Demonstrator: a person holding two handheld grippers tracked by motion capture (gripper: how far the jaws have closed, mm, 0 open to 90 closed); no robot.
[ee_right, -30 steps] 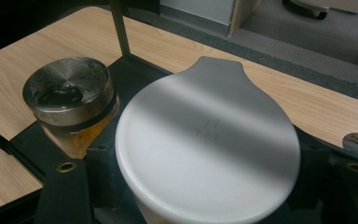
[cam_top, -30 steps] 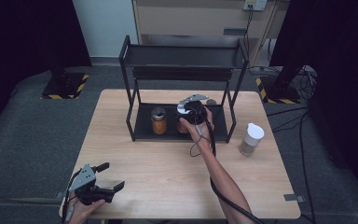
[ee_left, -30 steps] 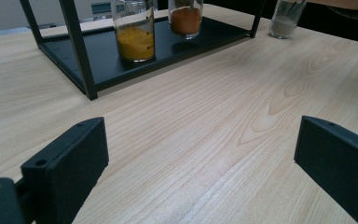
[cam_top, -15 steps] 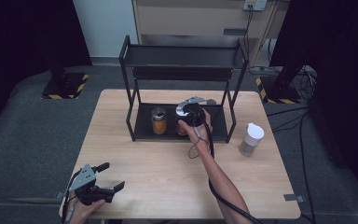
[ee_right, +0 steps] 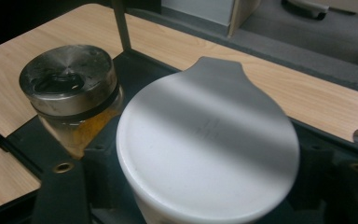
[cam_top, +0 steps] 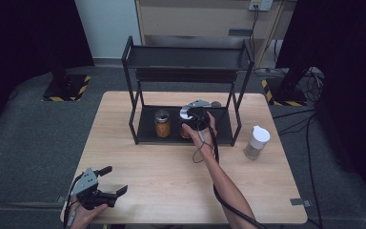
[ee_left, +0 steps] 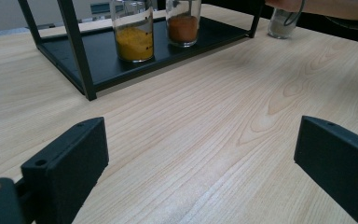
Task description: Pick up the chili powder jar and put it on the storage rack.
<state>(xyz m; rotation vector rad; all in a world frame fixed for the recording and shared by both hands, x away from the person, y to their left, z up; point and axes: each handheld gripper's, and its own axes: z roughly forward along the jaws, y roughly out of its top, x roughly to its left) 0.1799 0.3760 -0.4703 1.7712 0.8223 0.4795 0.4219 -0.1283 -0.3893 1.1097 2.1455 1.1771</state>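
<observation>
Right gripper [cam_top: 194,119], at the rack's [cam_top: 240,57] lower shelf, has just been opening its jaws, which flank the white-lidded jar [ee_right: 207,154] standing beside the yellow-spice jar [cam_top: 162,123]. Left gripper [cam_top: 108,181], jaws wide apart, rests near the table's [cam_top: 157,171] front left corner.

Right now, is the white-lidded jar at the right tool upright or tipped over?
Upright. The white-lidded jar stands on the rack's lower shelf beside the yellow spice jar, lid facing up, between the right tool's jaws.
</observation>
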